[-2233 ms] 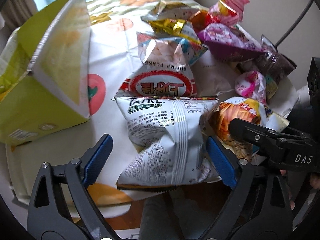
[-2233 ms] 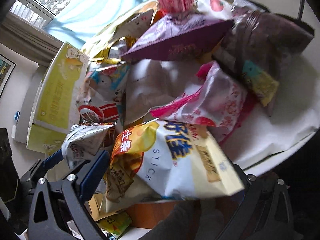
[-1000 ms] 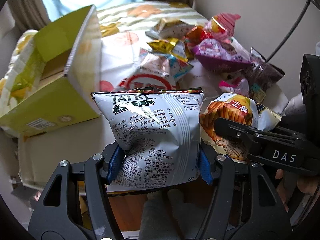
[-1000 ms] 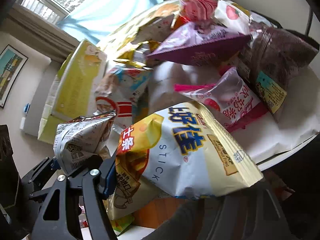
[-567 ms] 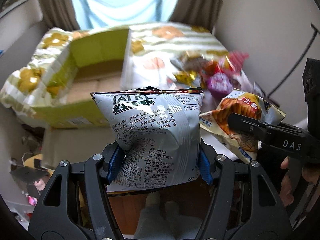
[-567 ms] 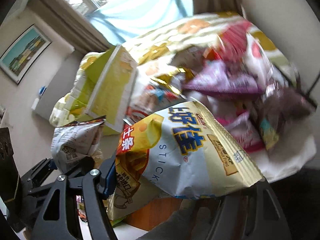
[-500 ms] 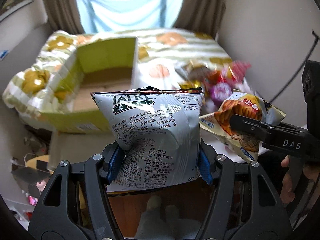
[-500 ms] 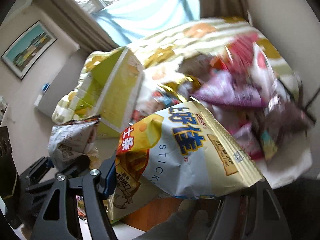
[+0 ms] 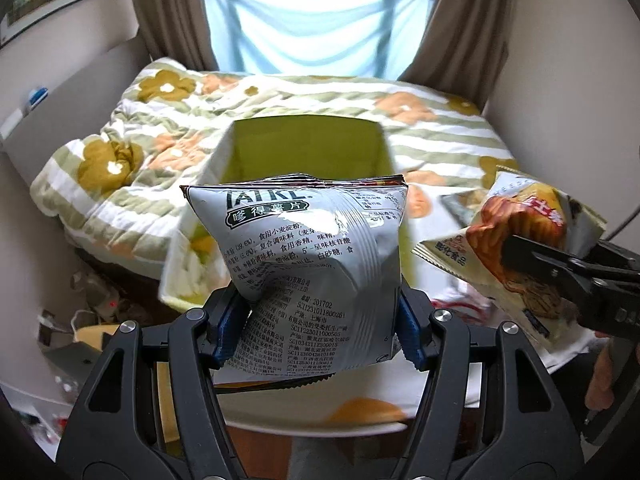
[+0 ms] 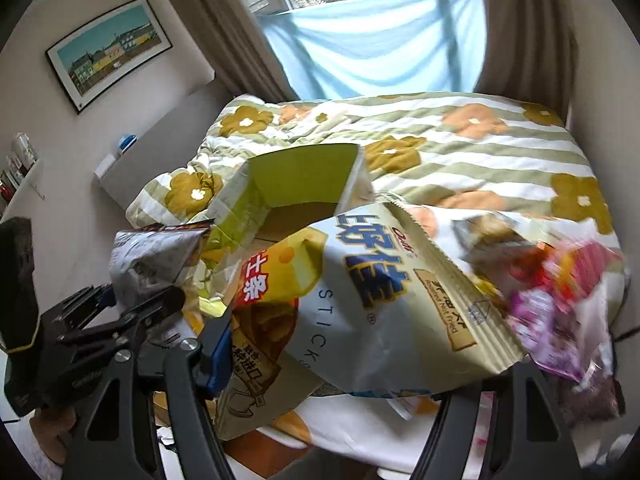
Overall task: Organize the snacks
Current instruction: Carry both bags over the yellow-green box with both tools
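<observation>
Snacks are in the air in both hands: a silver chip bag (image 9: 316, 264) printed with black text is clamped upright between the blue pads of the left gripper (image 9: 316, 332), and a yellow-and-white stick-snack bag (image 10: 360, 300) is clamped by its lower end in the right gripper (image 10: 344, 356), whose right finger is hidden behind the bag. Each bag is pinched near its bottom seam, likely so the puffed body hangs free and is not crushed. Both are held above the near edge of a bed (image 9: 304, 92) covered in a striped, flowered quilt, and directly ahead on the quilt stands an open yellow-green cardboard box (image 9: 308, 148) with its flaps raised, which looks like the place the bags are meant to go. The left wrist view looks straight down into the box mouth and shows the stick-snack bag and the right gripper's black finger at its right edge, with a hand partly visible below. The right wrist view shows what the left one does not: a blurred heap of other snack packets (image 10: 560, 300), pink, purple and red, lying near the bed's right edge and not yet sorted. It also shows the box from its side, the left gripper with the silver bag at the left, and a framed picture (image 10: 108, 52) on the wall.
</observation>
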Demonstrator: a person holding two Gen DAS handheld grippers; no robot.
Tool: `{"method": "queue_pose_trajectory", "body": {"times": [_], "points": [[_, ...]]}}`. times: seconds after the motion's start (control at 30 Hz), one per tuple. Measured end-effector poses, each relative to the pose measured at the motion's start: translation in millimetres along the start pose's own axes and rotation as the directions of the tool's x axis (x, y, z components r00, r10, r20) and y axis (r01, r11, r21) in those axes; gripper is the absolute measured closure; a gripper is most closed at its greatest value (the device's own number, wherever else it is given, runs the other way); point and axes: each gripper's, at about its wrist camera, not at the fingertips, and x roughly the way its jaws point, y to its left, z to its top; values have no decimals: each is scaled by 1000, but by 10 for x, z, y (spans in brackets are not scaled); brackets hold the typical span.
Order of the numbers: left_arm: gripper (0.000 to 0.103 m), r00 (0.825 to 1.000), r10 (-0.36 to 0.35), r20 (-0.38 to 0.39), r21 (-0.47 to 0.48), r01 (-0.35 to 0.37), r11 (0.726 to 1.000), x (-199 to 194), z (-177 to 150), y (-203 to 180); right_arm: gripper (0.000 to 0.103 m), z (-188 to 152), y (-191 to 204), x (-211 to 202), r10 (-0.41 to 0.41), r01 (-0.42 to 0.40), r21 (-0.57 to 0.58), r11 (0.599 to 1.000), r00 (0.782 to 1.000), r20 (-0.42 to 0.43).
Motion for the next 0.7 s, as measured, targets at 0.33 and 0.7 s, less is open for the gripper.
{"method": "queue_pose_trajectory", "body": {"times": [0.33, 0.7], "points": [[43, 991, 11, -133, 92, 1, 996, 874, 305, 582, 36, 409, 432, 764, -49, 50, 14, 999, 998, -48], [16, 972, -7, -233, 255, 68, 965, 1434, 226, 471, 36, 422, 325, 1136, -142, 153, 78, 985, 981, -129]]}}
